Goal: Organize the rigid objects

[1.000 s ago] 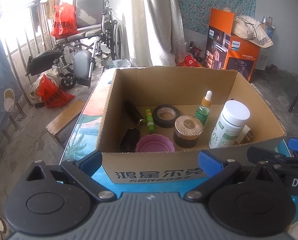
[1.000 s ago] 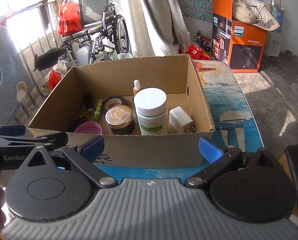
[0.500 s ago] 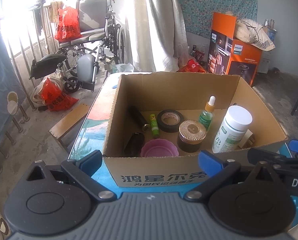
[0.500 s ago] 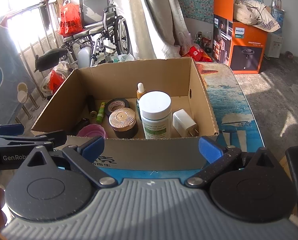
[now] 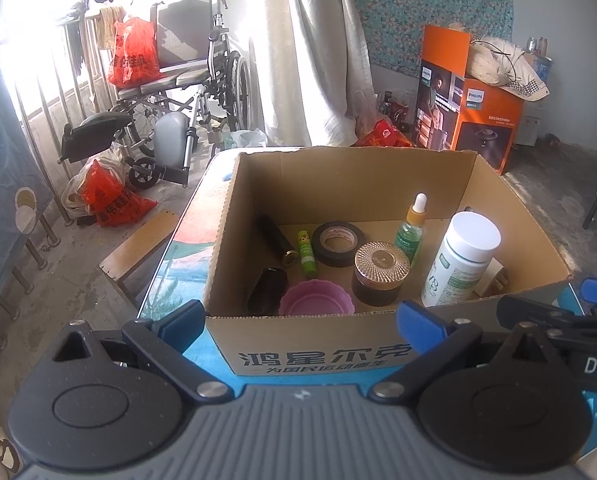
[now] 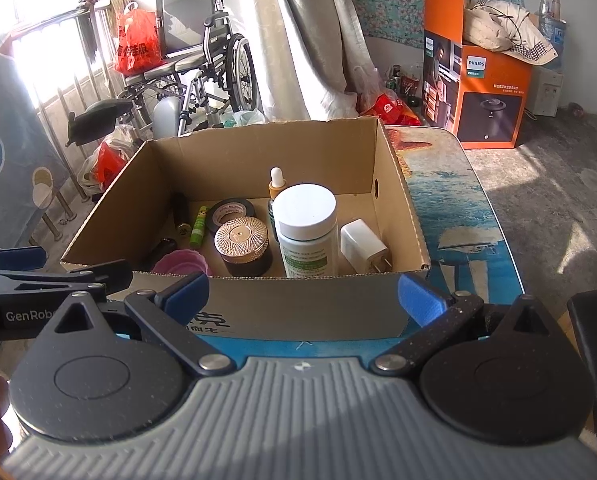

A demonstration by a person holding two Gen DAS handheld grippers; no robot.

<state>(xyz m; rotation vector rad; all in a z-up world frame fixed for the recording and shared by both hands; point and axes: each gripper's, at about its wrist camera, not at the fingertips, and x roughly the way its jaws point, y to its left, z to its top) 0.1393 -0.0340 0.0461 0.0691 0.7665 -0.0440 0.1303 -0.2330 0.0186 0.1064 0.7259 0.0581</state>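
Both grippers, left point(image 5: 300, 320) and right point(image 6: 302, 294), hover at the near edge of the surface with fingers spread wide and empty. All the stuff already sits in the cardboard box point(image 6: 298, 312). The tall white bottle point(image 6: 306, 232) is jammed between the dropper bottle point(image 5: 412, 226) and charger point(image 6: 364, 246), so reaching in could easily knock it over.

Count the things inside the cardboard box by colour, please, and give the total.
Black: 3 (tube, case, tape roll)
Green: 2 (stick, dropper bottle)
White: 2 (pill bottle, charger)
Purple: 1 (cup)
Gold-lidded: 1 (jar)
Total: 9
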